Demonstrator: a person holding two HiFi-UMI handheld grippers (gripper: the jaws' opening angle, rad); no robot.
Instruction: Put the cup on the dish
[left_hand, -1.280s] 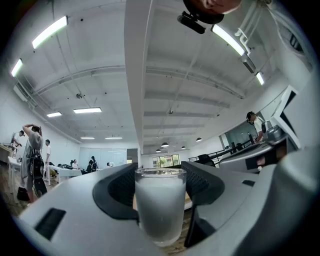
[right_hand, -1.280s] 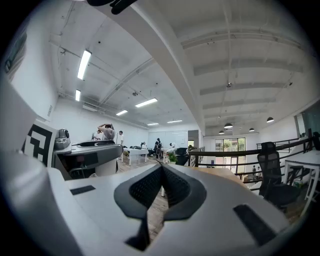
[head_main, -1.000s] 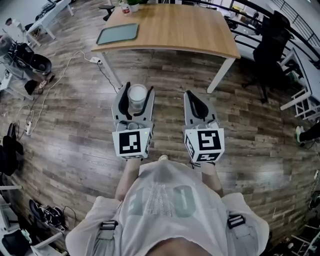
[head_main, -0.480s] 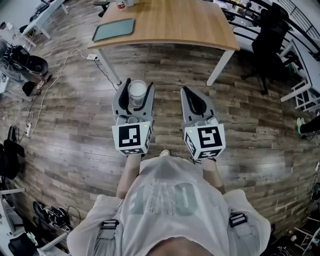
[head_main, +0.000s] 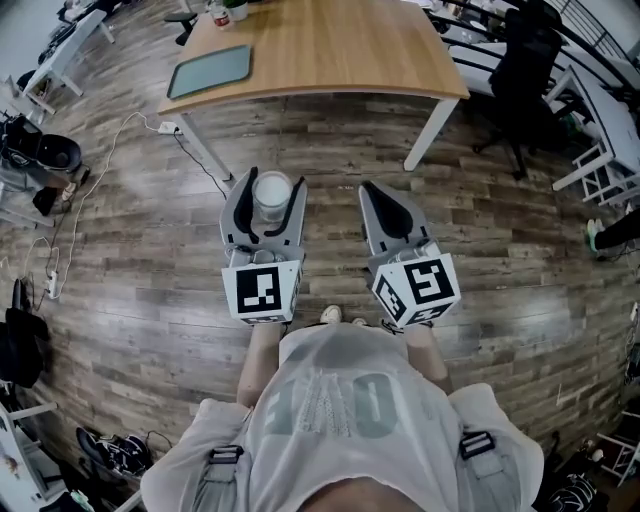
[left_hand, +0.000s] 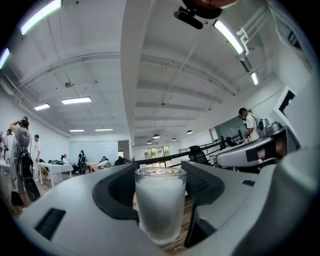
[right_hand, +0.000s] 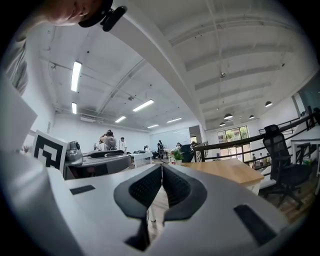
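The left gripper (head_main: 273, 178) pinches the cup (left_hand: 160, 205), a frosted glass standing upright between its jaws, held above the wooden floor (head_main: 150, 290). The right gripper (right_hand: 161, 172) is pressed together on nothing, level with the left one and just to its right. The dish (head_main: 208, 72), a flat green tray, lies well ahead of the left gripper and slightly to its left, on the left part of the wooden surface (head_main: 340, 50). The cup-bearing gripper is also the nearer one, so the carry probably runs forward and a little leftward, cup kept upright.
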